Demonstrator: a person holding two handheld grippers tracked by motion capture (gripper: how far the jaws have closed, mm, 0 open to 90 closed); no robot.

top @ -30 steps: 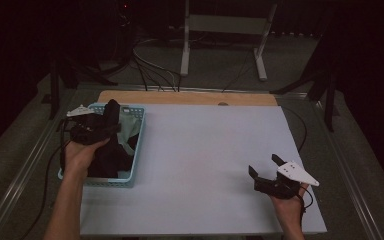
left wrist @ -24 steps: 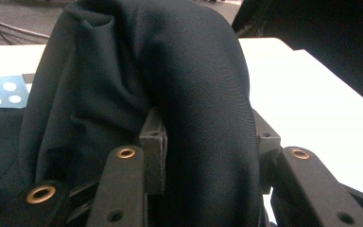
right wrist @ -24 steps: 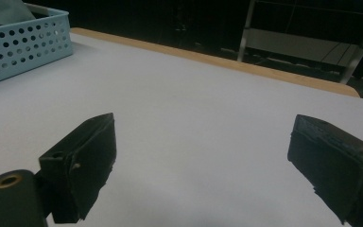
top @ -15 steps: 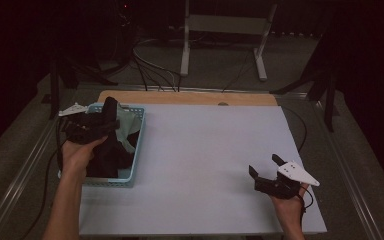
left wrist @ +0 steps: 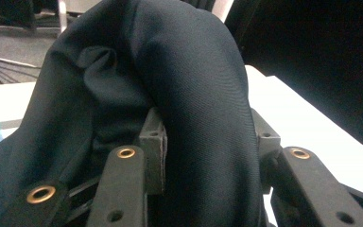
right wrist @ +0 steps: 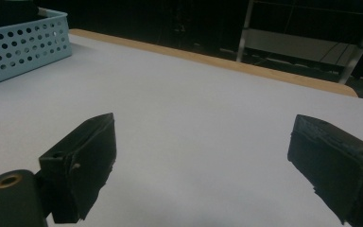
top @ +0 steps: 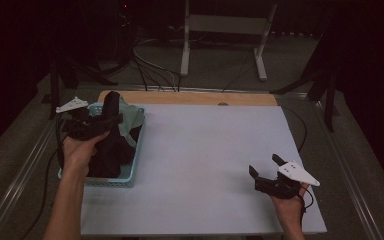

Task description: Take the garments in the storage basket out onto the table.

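Black twill, soft and heavy, was the dark garment I had clamped in my left gripper: in the left gripper view the cloth bulged in a thick fold over both jaws, pinched tight between them. In the high view it sat at the left of the frame, its top pulled up into a peak while its lower part hung down into the basket. I judged the job barely begun: the piece was gripped and partly raised, not yet clear of the basket, and nothing lay on the counter. A pale greenish cloth waited beneath, crumpled against the far wall. The basket was light blue plastic, rectangular, its walls punched with round holes. My right gripper rested at the lower right with its jaws wide and nothing between them, over the smooth, matte white counter with its wooden far edge.
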